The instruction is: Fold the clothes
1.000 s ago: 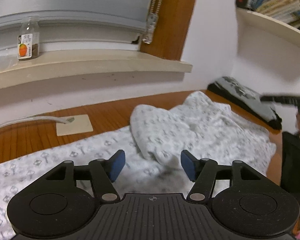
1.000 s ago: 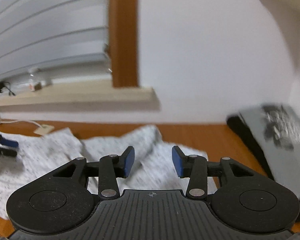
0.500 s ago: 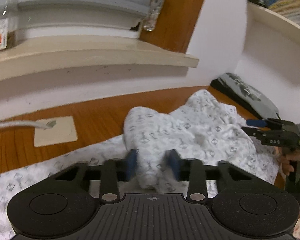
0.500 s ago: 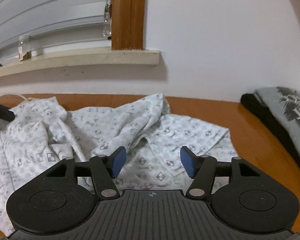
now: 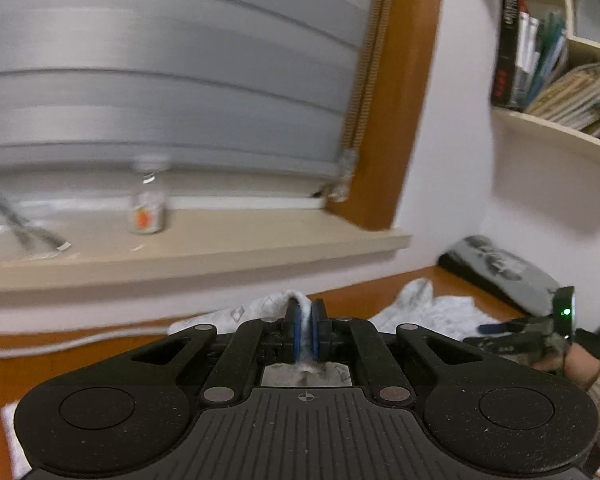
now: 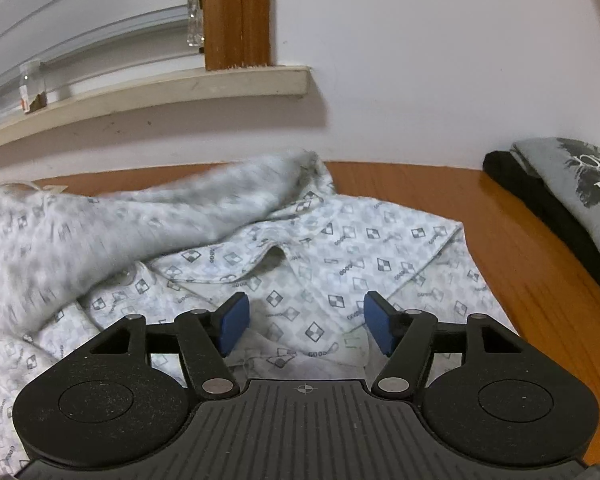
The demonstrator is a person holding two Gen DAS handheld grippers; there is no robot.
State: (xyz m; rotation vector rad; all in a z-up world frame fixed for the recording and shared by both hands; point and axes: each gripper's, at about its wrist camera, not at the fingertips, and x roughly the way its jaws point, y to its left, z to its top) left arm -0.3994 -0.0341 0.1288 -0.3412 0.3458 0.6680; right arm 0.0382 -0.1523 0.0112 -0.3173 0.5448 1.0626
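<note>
Beyond the left tool (image 5: 306, 330) clamped on patterned shirt (image 6: 340, 248), right tool (image 6: 306, 326) opening above it: windowsill bottle (image 5: 147, 210).

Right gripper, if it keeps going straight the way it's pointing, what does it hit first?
Most likely the patterned shirt lying just beyond the right gripper, whose jaws are opening with nothing pinched between them; depth is hard to judge.
</note>
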